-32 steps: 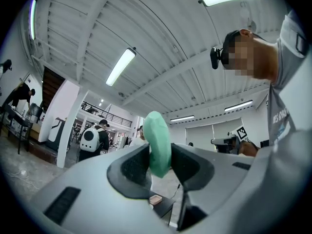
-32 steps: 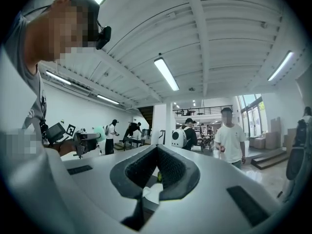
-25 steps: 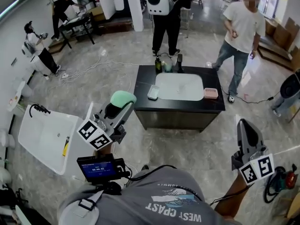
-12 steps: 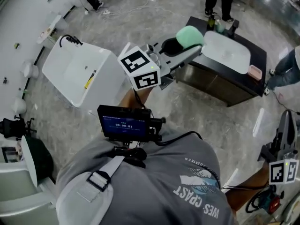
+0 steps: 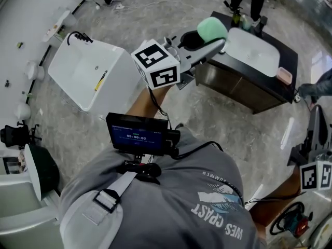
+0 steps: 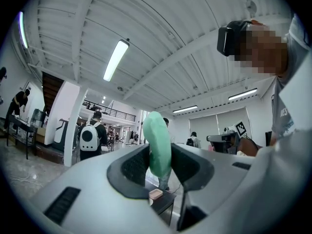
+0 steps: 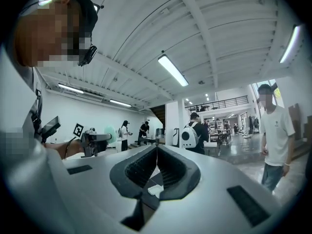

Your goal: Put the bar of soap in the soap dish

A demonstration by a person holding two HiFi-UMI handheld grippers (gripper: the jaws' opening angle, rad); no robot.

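Counter (image 5: 288,61): 1 pink dish (image 5: 284,75); L gripper (image 5: 208,45) clamps 1 soap (image 5: 211,28).

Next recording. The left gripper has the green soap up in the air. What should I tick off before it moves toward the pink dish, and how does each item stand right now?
1. Pale green oval bar of soap clamped between the jaws of the left gripper: ok.
2. Right gripper shut on nothing and held off to the side: ok.
3. Pink rectangular soap dish in sight, on the end of the black counter beside the white basin: ok.
4. Soap positioned above the dish: not ok; the soap is at the basin's other side.
5. Dish empty and ready: cannot tell, too small in every view.
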